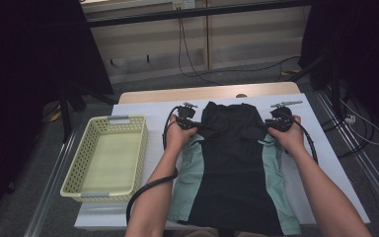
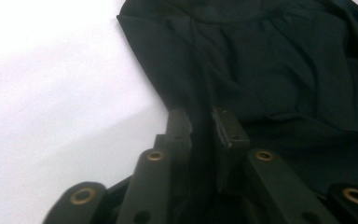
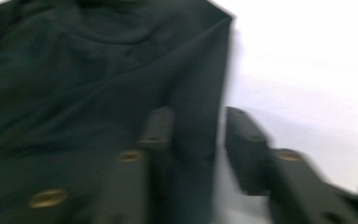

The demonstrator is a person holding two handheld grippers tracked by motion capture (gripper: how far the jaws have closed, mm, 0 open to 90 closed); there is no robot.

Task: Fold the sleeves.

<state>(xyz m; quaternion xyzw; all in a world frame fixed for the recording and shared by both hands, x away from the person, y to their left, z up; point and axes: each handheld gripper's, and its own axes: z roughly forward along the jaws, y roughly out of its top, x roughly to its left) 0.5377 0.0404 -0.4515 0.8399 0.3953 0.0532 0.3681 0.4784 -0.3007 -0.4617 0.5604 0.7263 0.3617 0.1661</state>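
Note:
A dark shirt [image 1: 232,148] with light green sleeves [image 1: 190,173] lies flat on the white-covered table [image 1: 148,111], collar at the far end. My left gripper [image 1: 197,125] is at the shirt's left shoulder. In the left gripper view its jaws [image 2: 203,123] stand close together with a fold of the dark fabric [image 2: 270,65] pinched between them. My right gripper [image 1: 267,127] is at the right shoulder. In the blurred right gripper view its jaws [image 3: 198,126] stand apart around the shirt's edge [image 3: 88,70], with a strip of white between the cloth and the outer jaw.
A pale yellow plastic basket [image 1: 79,158] with nothing in it stands at the table's left side. Black cables [image 1: 143,190] trail from both grippers along the forearms. Beyond the far table edge are floor cables and dark stands.

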